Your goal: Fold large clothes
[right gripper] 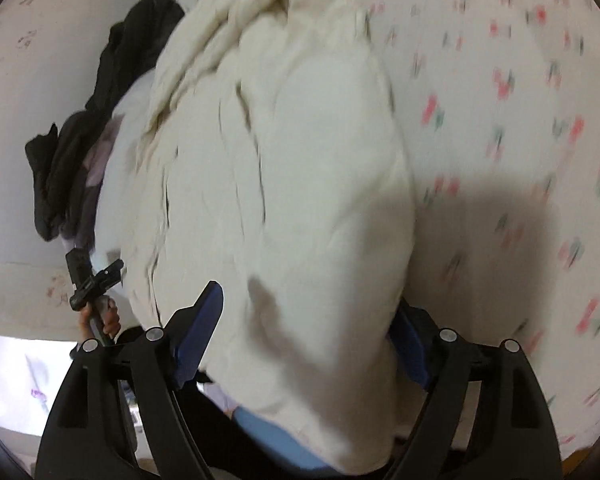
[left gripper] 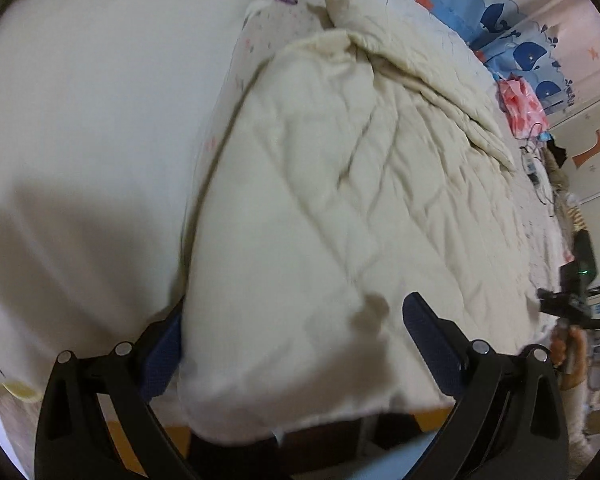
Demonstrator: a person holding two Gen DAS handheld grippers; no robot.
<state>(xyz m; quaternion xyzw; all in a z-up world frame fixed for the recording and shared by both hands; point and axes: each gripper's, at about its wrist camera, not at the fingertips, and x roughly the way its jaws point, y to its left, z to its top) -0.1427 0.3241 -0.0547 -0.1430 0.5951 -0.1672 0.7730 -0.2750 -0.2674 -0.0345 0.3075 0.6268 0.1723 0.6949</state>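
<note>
A large cream quilted garment lies spread over a bed; it also fills the right wrist view. My left gripper stands wide open around its near corner, one blue pad at the cloth's left edge, the other pad resting on top. My right gripper is also open, its blue pads on either side of a thick fold of the same garment. The right gripper shows at the far right of the left wrist view; the left gripper shows at the left of the right wrist view.
A floral bedsheet covers the bed. Dark clothes lie piled at the left of the right wrist view. A blue whale-print curtain and a pink bag are beyond the bed. A white wall is on the left.
</note>
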